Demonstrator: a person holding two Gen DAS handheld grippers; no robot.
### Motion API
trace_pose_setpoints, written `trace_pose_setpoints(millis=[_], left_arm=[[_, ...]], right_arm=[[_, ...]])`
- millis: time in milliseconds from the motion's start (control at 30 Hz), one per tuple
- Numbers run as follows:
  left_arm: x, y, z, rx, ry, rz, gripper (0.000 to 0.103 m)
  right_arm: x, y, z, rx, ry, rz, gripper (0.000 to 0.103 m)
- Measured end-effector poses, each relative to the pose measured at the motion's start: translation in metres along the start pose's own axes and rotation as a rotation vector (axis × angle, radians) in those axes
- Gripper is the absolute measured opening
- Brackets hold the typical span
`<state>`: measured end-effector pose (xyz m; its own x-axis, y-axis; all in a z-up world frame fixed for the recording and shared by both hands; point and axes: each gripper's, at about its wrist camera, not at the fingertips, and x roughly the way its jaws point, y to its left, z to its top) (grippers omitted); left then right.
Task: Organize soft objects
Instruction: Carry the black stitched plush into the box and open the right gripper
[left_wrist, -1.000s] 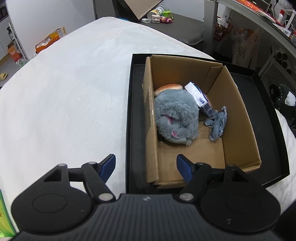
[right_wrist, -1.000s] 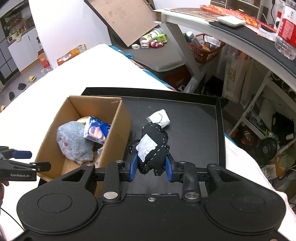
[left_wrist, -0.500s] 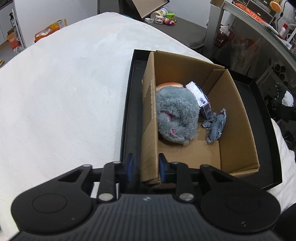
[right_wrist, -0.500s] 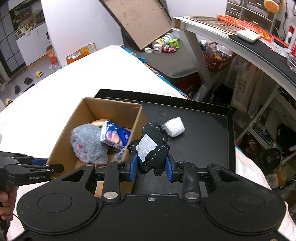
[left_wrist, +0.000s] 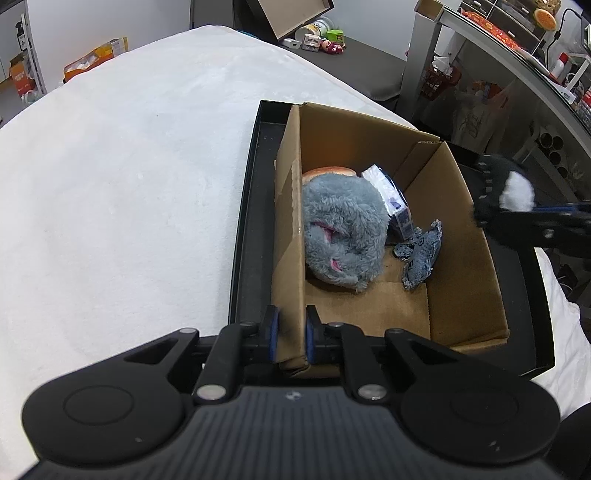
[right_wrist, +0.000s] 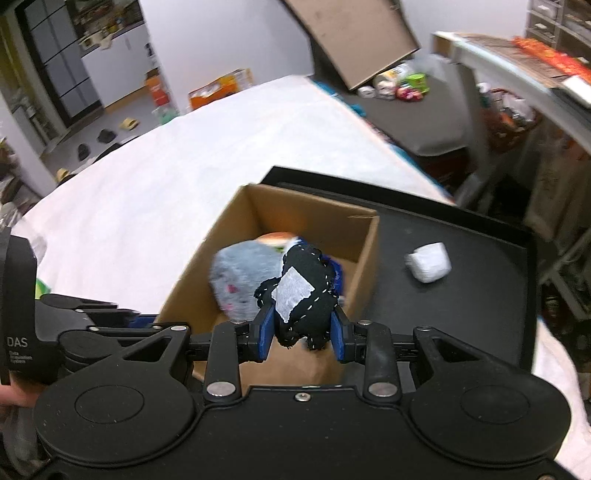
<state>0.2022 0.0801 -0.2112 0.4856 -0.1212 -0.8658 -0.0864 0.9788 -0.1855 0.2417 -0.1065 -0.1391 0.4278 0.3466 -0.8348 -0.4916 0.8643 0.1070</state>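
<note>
Right gripper (right_wrist: 302, 330) clenched on black stitched plush (right_wrist: 304, 295), held mid-frame just above cardboard box (right_wrist: 258, 206) right wall; box opening lies frame-left. Left gripper (left_wrist: 289, 334) clamps box's near-left corner

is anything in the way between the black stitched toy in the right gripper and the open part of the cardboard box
Nothing visible blocks it. The right gripper holds the black stitched toy at the open top of the cardboard box. Bare floor shows at the near end; the grey plush and denim scrap lie farther in.
</note>
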Motion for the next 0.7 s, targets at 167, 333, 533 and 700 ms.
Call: trace_pose_setpoints(millis=[167,333,533,700], left_arm=[[0.000,0.000,0.001,-0.002,0.001,0.005,0.013],[0.003,-0.001,0.003,-0.010,0.014,0.015,0.013],[0.005,-0.001,0.004,-0.012,0.020,0.018,0.013],[0.005,-0.001,0.004,-0.013,0.021,0.019,0.013]], right_arm=[[0.012,0.011,0.006,-0.016,0.039,0.054,0.031],[0.024,0.018,0.009,-0.029,0.079,0.098,0.031],[0.046,0.021,0.001,0.002,0.139,0.141,0.031],[0.060,0.024,-0.001,0.025,0.179,0.172,0.031]])
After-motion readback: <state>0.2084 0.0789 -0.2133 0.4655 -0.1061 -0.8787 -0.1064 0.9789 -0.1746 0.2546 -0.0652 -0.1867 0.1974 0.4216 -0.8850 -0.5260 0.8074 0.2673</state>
